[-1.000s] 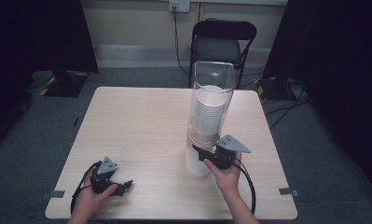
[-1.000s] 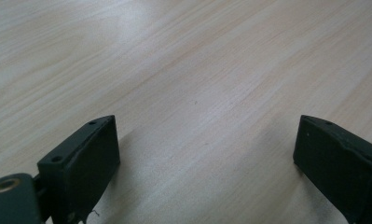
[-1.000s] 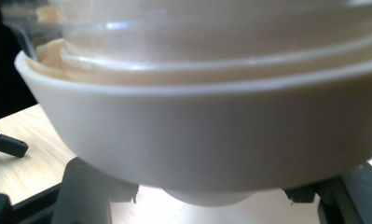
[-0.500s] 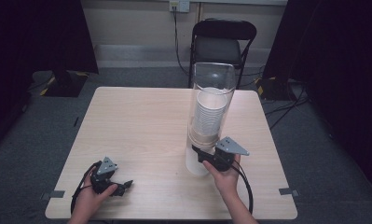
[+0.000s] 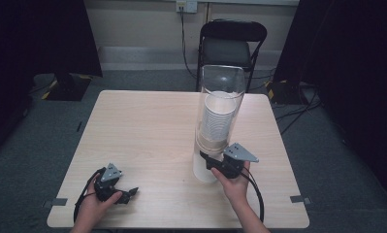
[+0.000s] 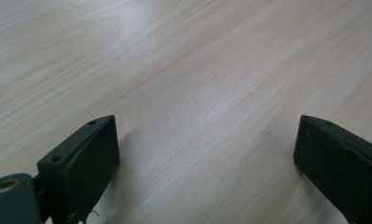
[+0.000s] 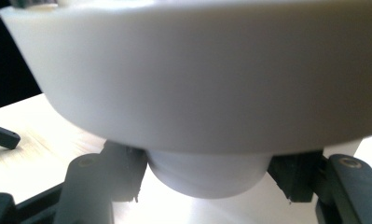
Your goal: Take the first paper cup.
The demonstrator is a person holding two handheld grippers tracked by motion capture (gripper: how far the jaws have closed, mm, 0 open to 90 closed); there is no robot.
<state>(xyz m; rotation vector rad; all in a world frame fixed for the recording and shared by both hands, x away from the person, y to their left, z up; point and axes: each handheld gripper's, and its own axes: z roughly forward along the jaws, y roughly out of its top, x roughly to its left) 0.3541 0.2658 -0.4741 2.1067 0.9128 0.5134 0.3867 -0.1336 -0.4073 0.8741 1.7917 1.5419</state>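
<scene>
My left gripper [image 5: 128, 194] rests at about seven o'clock on the surface [image 5: 147, 131], near the front edge, its fingers [image 6: 88, 163] spread wide with only bare wood between them. From there the surface lies open toward nine, ten and twelve o'clock, all the way to the far edge.

Right of centre, at about four o'clock, stands one tall clear dispenser tube [image 5: 220, 111] on a white base, holding one stack of white paper cups [image 5: 216, 121] that I cannot count singly. Its foot sits near the front edge, with a strip of free surface beyond it toward three o'clock. Behind the far edge stands one black chair [image 5: 232, 46].

My right gripper [image 5: 208, 160] comes in from five o'clock at the bottom of the tube. In the right gripper view the lowest cup [image 7: 207, 177] pokes out beneath the white collar [image 7: 197, 74], and my fingers [image 7: 123, 172] have just been closing on it; they now pinch it from both sides, touching its wall.
</scene>
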